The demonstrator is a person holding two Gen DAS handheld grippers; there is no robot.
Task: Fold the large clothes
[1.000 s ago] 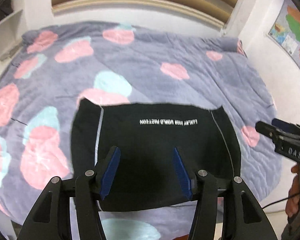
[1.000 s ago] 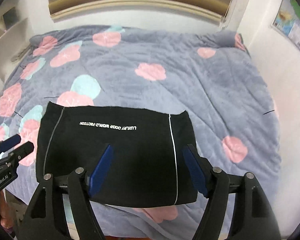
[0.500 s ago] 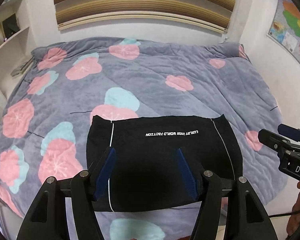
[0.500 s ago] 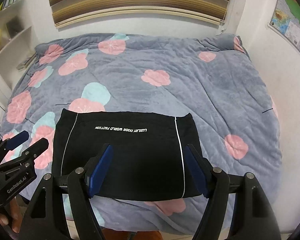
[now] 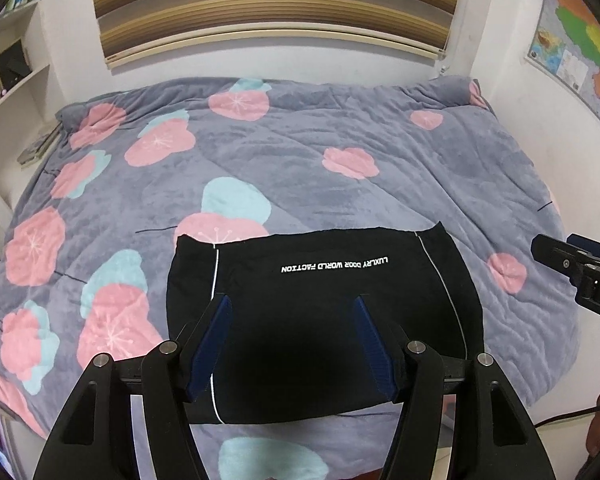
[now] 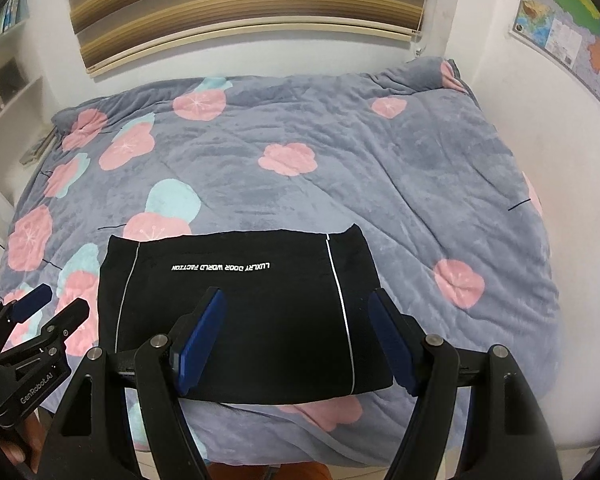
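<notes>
A black garment [image 5: 320, 312] with white piping and white lettering lies folded into a flat rectangle near the front edge of the bed; it also shows in the right wrist view [image 6: 240, 312]. My left gripper [image 5: 294, 344] is open and empty, held above the garment's near half. My right gripper [image 6: 296, 340] is open and empty, also held above the garment's near part. Each gripper shows at the edge of the other's view, the right one [image 5: 572, 268] and the left one [image 6: 44, 312], both apart from the cloth.
The grey quilt [image 5: 340, 176] with pink and teal flowers covers the whole bed. White shelves [image 5: 16, 96] stand at the left, a wall with a map [image 5: 576, 44] at the right, striped blinds [image 5: 276, 4] behind the bed.
Both grippers have pulled back and up from the garment, so more of the bed and wall shows. The garment lies still. Both jaws stay open.
</notes>
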